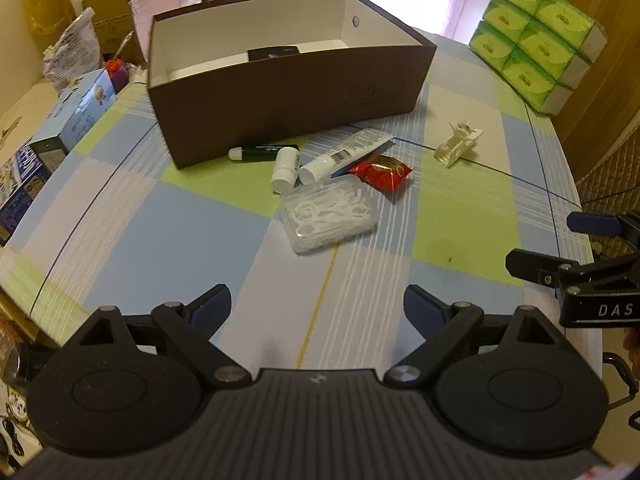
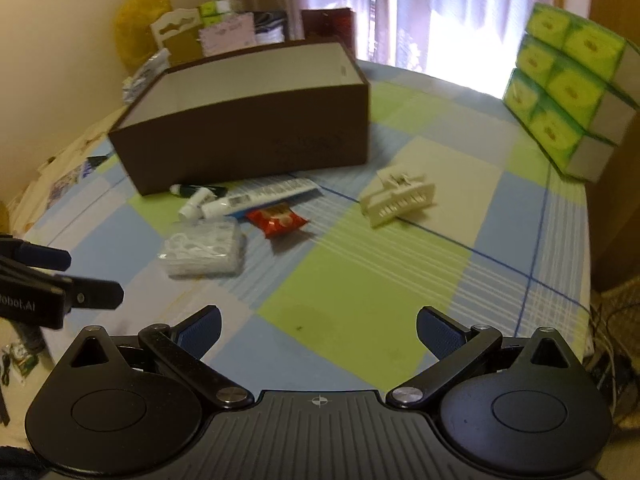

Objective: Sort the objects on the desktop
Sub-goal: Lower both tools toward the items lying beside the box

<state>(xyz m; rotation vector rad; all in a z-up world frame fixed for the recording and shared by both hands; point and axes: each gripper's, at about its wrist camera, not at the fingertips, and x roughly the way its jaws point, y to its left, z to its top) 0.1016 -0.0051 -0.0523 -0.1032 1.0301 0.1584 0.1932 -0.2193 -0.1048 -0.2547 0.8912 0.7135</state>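
While both the left gripper (image 1: 318,306) and right gripper (image 2: 319,330) hang spread and empty over bare cloth, the floss-pick case (image 1: 330,214) lies nearest, touching the tube (image 1: 346,154), bottle (image 1: 286,168) and red packet (image 1: 380,170). A careless pinch may catch two. Beyond, the brown box (image 1: 288,108) blocks; open room lies right, around the clip (image 1: 458,144).

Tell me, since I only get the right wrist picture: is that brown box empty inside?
Observer: No. The left wrist view looks over the wall of the brown box, and a small black item sits at the bottom.
Operator: And the blurry white pack nearest me?
Observer: It is sharp in the left wrist view: a clear case full of white floss picks.
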